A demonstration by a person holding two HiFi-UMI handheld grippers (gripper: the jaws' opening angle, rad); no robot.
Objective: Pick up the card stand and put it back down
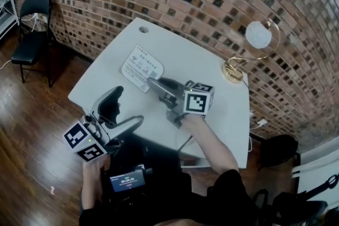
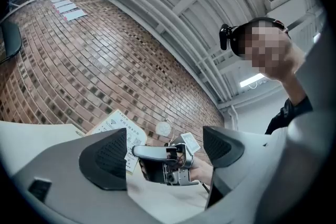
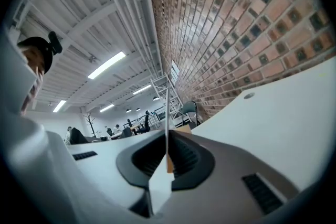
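Note:
The card stand (image 1: 142,68), a white printed card, is tilted over the middle of the white table (image 1: 212,55). My right gripper (image 1: 154,83) is shut on its near edge. In the right gripper view the card (image 3: 167,123) runs edge-on between the closed pads, with a brown strip at its foot. My left gripper (image 1: 127,109) hangs open at the table's near left corner with nothing in it. Through its spread fingers (image 2: 105,157) I see the card stand (image 2: 116,127) and the right gripper holding it. I cannot tell whether the stand touches the tabletop.
A brass desk lamp with a round white shade (image 1: 254,42) stands at the table's right rear, by the brick wall. A black folding chair (image 1: 33,24) sits on the wood floor at far left. A small round hole (image 1: 143,29) marks the table's far corner.

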